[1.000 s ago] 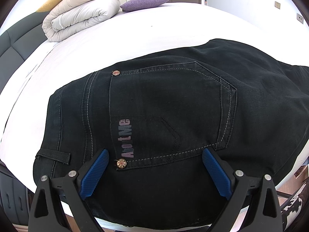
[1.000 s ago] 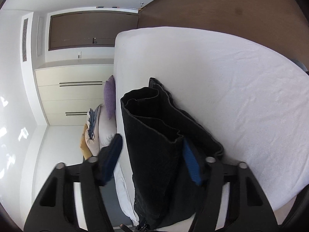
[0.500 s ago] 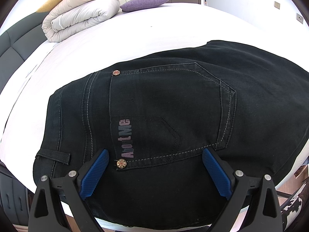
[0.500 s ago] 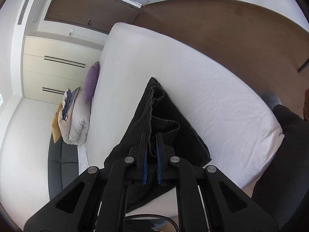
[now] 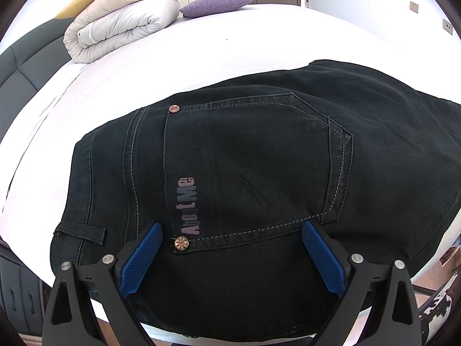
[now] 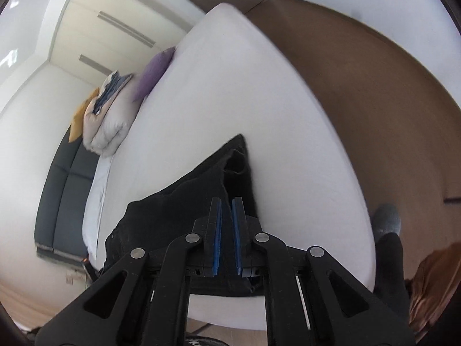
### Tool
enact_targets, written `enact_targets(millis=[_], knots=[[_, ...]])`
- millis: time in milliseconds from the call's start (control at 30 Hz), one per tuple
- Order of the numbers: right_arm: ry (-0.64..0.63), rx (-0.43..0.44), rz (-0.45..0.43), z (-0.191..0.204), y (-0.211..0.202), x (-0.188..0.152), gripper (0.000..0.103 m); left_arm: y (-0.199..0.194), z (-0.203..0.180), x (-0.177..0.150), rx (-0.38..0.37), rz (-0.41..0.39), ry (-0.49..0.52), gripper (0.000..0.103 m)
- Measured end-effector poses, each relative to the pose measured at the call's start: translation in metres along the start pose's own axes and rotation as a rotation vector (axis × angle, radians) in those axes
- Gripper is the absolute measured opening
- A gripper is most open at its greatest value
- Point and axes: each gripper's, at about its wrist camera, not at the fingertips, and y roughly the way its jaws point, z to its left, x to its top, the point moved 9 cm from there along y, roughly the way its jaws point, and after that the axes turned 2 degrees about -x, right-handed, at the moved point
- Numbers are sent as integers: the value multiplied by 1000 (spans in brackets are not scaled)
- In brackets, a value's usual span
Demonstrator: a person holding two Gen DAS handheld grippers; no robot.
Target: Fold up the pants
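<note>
On bed [image 5: 259, 46]: black pants [image 5: 259, 167] flat, back pocket up, waist at 9 o'clock.
My left claw [image 5: 230, 248]: jaws wide apart over the pocket, gripping nothing.
My right claw [image 6: 226, 230]: jaws just closed, pinching the pants' leg end, cloth raised.
Duvet [image 5: 121, 26]: 11 o'clock.

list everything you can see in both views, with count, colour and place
pants: 1, black denim, near edge of the bed, leg end lifted
bed: 1, white sheet, fills both views
duvet: 1, folded, pale grey, far left on the bed
pillow: 1, purple, beside the duvet
headboard: 1, dark grey, left of the bed
wardrobe: 1, cream, behind the bed
left gripper: 1, black, blue pads, open above the back pocket
right gripper: 1, black, blue pads, shut on the pants leg end
</note>
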Motion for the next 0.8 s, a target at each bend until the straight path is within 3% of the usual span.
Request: enact_targets(millis=[267,333,367,400,433,500,533,567,667,800], knots=[[-18,91,62,6,26,31,8,1,2,0,-11,7,-6,101],[7,150,40,7,22,38,18,1,3,0,-13,8,-7,101],[22,168,23,6,21,43,42,2,3,0,-14,8,-7,101],[47,187,-10,5,16,49,87,2,4,1,-15,9,-8,101],[84,212,-54,3,8,55,103,2,4,1,-17,9,-8,101],[105,260,-86,2,-4,63,103,2,5,1,-17,10,-8,101],[96,238,-87,0,-7,64,103,2,6,0,-17,9,-8,101],[86,212,-60,-4,-6,63,98,2,5,0,-18,10,-8,101],[101,170,79,-17,11,50,72,2,6,0,-15,9,-9,101],[75,207,127,-14,20,47,66,3,5,0,-10,10,-7,102]])
